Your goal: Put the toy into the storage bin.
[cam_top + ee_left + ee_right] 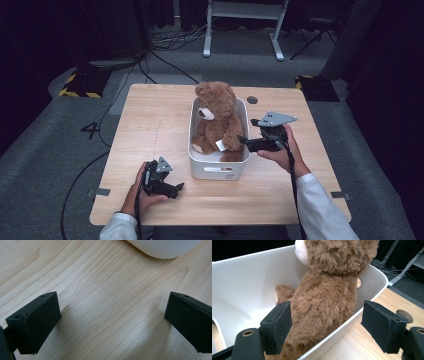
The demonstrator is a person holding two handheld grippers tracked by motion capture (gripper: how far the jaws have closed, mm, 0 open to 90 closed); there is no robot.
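A brown teddy bear sits upright in a white bin at the middle of the wooden table. My right gripper reaches in from the bin's right side. In the right gripper view its jaws stand wide apart around the bear: one jaw rests beside the fur inside the bin, and the other hangs outside the rim, clear of it. My left gripper lies low near the table's front left, open over bare wood, with the bin's corner just ahead.
A round cable hole sits in the table behind the bin, right of the bear's head. Bare wood stretches to the left of the bin. Beyond the table, cables and a white desk frame stand on grey carpet.
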